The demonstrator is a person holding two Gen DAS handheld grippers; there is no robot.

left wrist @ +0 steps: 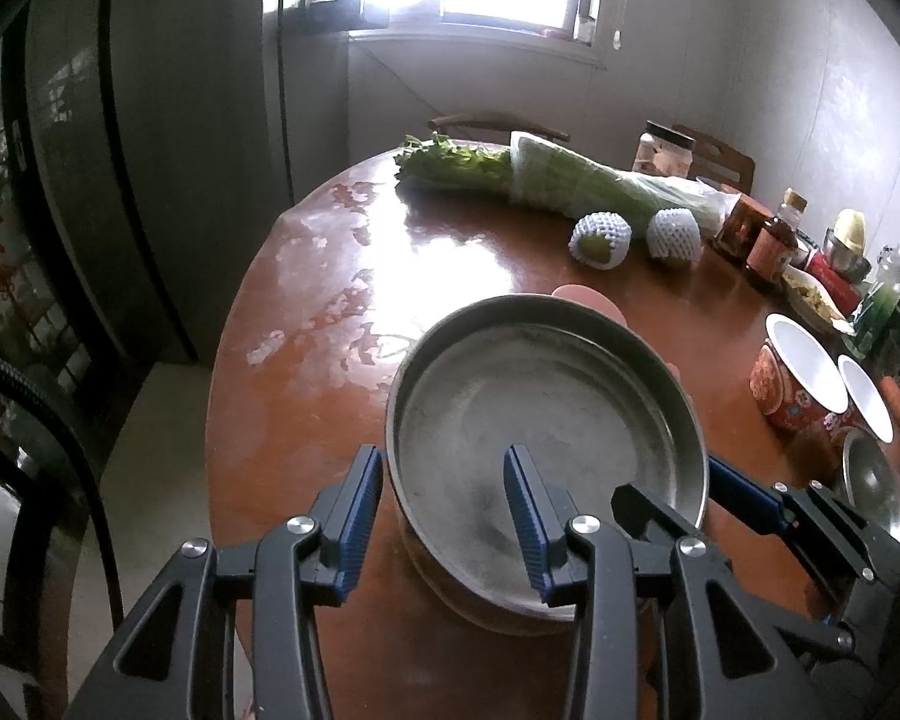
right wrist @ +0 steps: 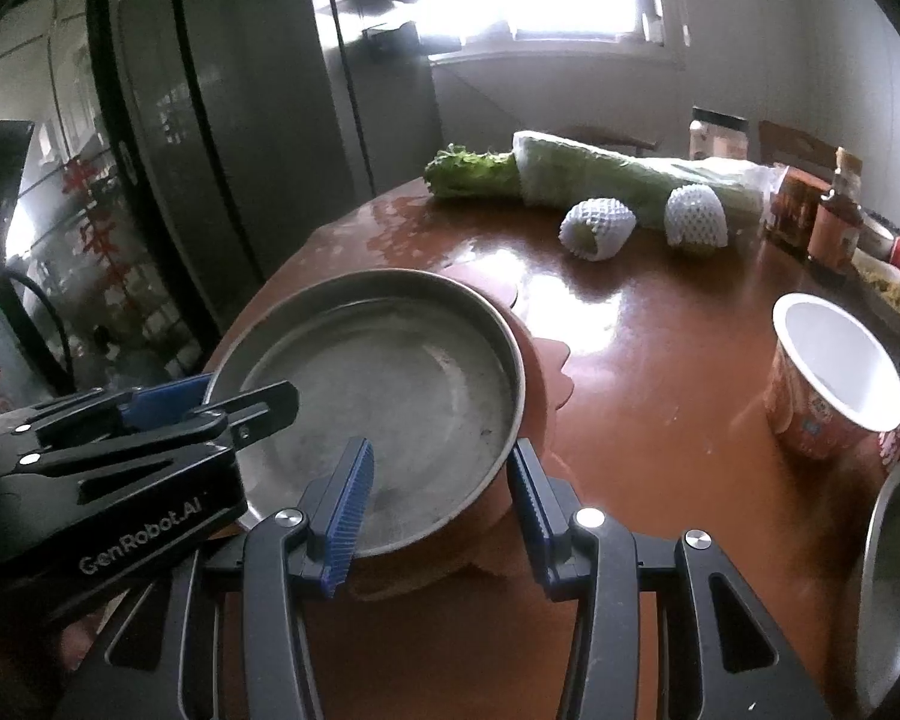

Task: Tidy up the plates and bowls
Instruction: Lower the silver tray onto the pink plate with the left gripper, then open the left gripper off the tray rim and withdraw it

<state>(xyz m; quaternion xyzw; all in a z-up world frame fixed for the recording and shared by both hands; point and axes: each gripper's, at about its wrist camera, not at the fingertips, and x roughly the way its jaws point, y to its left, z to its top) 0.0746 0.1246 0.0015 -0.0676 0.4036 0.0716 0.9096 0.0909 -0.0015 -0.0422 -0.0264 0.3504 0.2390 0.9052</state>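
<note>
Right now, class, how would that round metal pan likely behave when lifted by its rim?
The metal pan looks stiff, so it should keep its shape. Its smooth, thin rim may slip between pads. Being wide and shallow, it would probably tilt if held from one side.

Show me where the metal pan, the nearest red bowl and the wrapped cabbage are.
metal pan (left wrist: 534, 396), left wrist view, on its flat inner bottom.
red bowl (right wrist: 834, 354), right wrist view, on its white inside.
wrapped cabbage (left wrist: 576, 177), left wrist view, on its wrapped middle.

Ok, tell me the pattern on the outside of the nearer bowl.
Red with a floral pattern on the bowl; clearest in the left wrist view.
</note>
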